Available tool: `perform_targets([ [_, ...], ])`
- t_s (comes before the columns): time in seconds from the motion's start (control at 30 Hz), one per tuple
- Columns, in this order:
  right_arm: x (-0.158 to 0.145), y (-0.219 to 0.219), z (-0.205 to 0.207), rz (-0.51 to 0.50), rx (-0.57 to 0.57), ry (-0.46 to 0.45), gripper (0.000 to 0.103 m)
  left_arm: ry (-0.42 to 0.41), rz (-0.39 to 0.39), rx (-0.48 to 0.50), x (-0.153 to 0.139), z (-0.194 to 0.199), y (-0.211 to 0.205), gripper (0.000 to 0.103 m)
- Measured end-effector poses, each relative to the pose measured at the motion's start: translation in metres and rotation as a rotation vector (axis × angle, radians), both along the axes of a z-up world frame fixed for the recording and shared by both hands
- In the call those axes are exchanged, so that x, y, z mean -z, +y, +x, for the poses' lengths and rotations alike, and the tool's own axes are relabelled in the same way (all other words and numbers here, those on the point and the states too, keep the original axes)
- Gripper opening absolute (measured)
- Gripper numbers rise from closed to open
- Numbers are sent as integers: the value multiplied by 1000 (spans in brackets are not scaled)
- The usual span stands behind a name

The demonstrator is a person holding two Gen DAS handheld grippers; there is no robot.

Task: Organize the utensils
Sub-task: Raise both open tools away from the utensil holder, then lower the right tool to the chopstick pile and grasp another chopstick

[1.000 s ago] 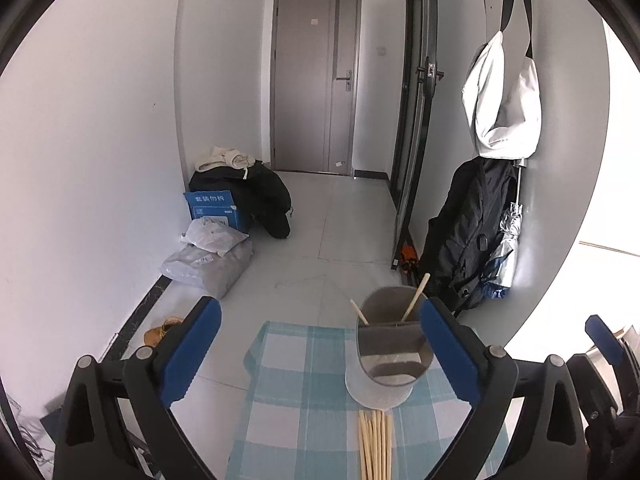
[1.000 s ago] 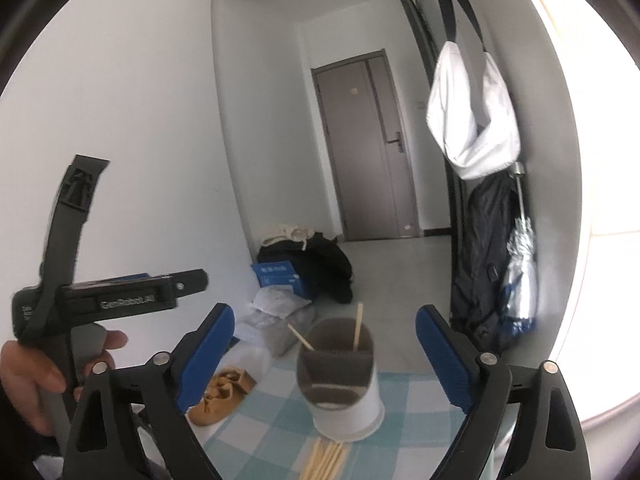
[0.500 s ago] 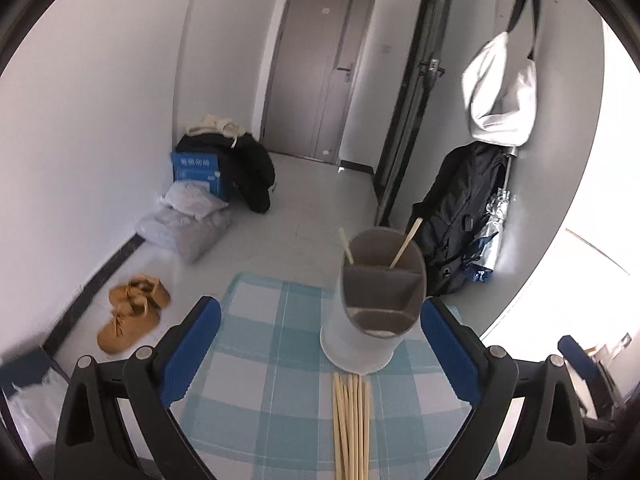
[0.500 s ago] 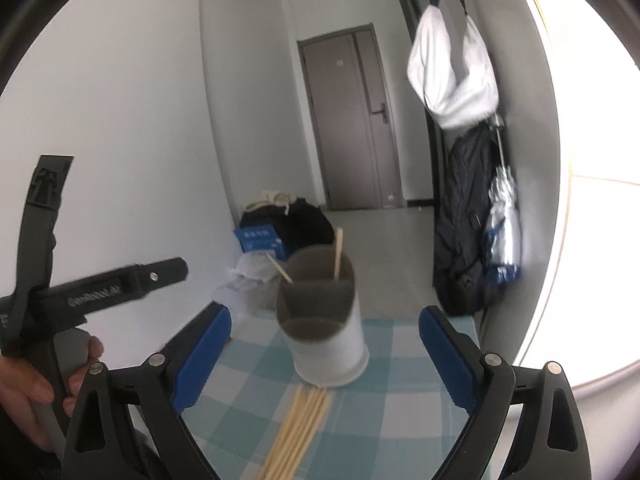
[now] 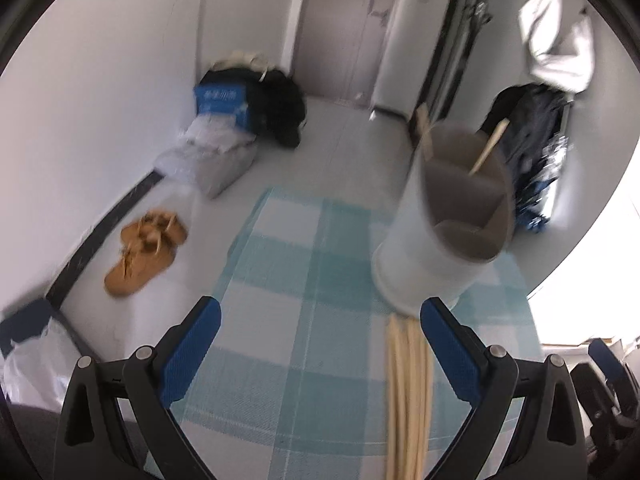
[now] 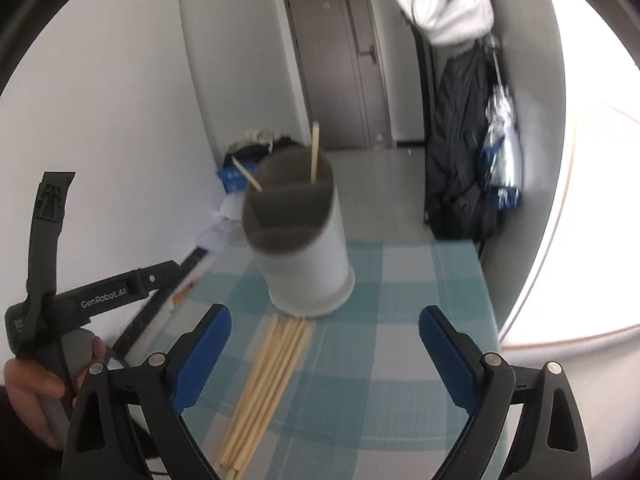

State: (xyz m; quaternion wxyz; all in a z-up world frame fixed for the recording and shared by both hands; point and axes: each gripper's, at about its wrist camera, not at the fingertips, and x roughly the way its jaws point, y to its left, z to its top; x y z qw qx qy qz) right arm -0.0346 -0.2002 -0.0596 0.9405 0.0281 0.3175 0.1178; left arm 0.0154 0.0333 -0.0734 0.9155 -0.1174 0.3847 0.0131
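Note:
A white utensil holder (image 5: 440, 216) (image 6: 300, 240) with a grey divided inside stands on the teal checked tablecloth (image 5: 312, 280) (image 6: 400, 300). Two wooden chopsticks (image 5: 488, 146) (image 6: 315, 152) stick out of its far compartments. A bundle of several chopsticks (image 5: 408, 392) (image 6: 268, 380) lies flat on the cloth just in front of the holder. My left gripper (image 5: 320, 352) is open and empty, with the bundle near its right finger. My right gripper (image 6: 324, 360) is open and empty, with the bundle near its left finger. A hand (image 6: 28, 384) holds the left gripper's handle in the right wrist view.
The table's far edge drops to a tiled floor with brown shoes (image 5: 144, 248), a blue box (image 5: 222, 104) and dark bags (image 5: 276, 108) by the left wall. Coats and a white bag (image 6: 444, 4) hang on the right wall. A grey door (image 6: 340, 68) is behind.
Both grippers have tilted down and come closer to the table. The holder and the chopstick bundle look larger and lower in both views. Both grippers stay open.

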Motion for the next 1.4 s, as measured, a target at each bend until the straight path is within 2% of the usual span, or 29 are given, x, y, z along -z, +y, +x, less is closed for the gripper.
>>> perform_targets([
  [0.07, 11, 2, 7, -16, 15, 53, 95, 47, -13, -21, 6, 3, 5, 98],
  [0.13, 24, 5, 13, -22, 15, 108, 94, 57, -40, -38, 9, 4, 12, 98],
  [0.3, 39, 15, 26, -62, -5, 163, 94, 66, -43, -61, 11, 7, 21, 98],
  [0.4, 45, 19, 38, -65, -11, 191, 93, 73, -45, -43, 13, 9, 19, 98],
  [0.53, 56, 28, 56, -83, -26, 253, 80, 67, -44, -5, 11, 12, 16, 98],
  [0.7, 69, 39, 74, -116, -22, 304, 71, 64, -50, 8, 12, 15, 21, 98],
  [0.77, 76, 42, 80, -121, -22, 337, 61, 73, -55, 13, 12, 16, 22, 98],
  [0.83, 82, 46, 86, -119, -24, 365, 44, 87, -68, 23, 15, 17, 24, 98],
  [0.87, 84, 47, 88, -117, -23, 371, 41, 91, -73, 25, 16, 18, 26, 98],
  [0.93, 88, 50, 91, -118, -19, 382, 40, 99, -84, 31, 17, 18, 27, 98],
  [1.0, 90, 54, 94, -110, -26, 389, 35, 104, -92, 35, 18, 18, 27, 98],
  [1.2, 91, 66, 101, -144, -18, 396, 35, 109, -120, 18, 17, 20, 34, 98],
  [1.37, 91, 82, 106, -250, -31, 397, 25, 106, -126, -23, 17, 21, 42, 98],
  [1.4, 91, 86, 106, -261, -44, 398, 20, 106, -128, -27, 18, 21, 44, 98],
])
